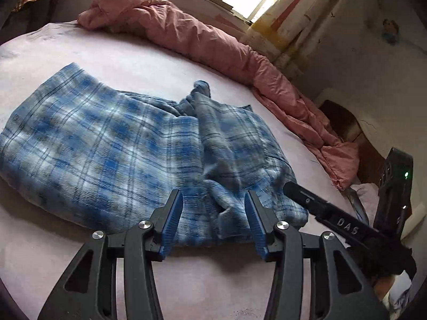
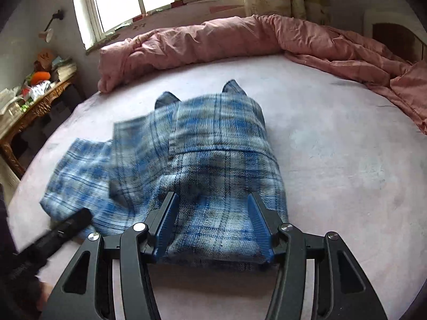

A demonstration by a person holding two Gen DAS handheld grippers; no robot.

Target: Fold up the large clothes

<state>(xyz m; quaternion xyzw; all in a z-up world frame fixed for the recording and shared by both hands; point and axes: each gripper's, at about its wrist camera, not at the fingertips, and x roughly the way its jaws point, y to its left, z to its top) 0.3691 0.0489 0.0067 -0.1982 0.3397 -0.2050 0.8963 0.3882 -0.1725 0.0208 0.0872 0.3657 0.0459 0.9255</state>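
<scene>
The plaid shirt (image 1: 112,144) lies partly folded on the bed (image 1: 40,253), filling the centre and left of the left wrist view and the lower middle of the right wrist view, its collar points sticking up at the far end. One side is already laid over the body; a looser flap spreads toward the lower left of the right view.

The left tongs (image 1: 213,213) are released, jaws apart over the near hem with cloth lying between them but not pinched. The right tongs (image 2: 213,213) are likewise released, jaws wide over the shirt's near edge, pads not pressing on it. In the left view the right tongs come in from the lower right, beside the shirt's near corner.

The shirt looks like soft, brushed flannel: light, limp, not slippery, likely to sag and drag if lifted at one point. It should hold a crease poorly, so each fold probably wants smoothing flat. A good hold would be a doubled edge or corner, such as the hem at the bottom centre, pinching both layers so the fold stays together.

A pink quilt (image 2: 202,42) is bunched along the far edge and down the right side, well apart from the shirt. A cluttered side table (image 2: 34,101) stands at the left of the right view, off the bed. Nothing lies on the shirt or blocks it.
</scene>
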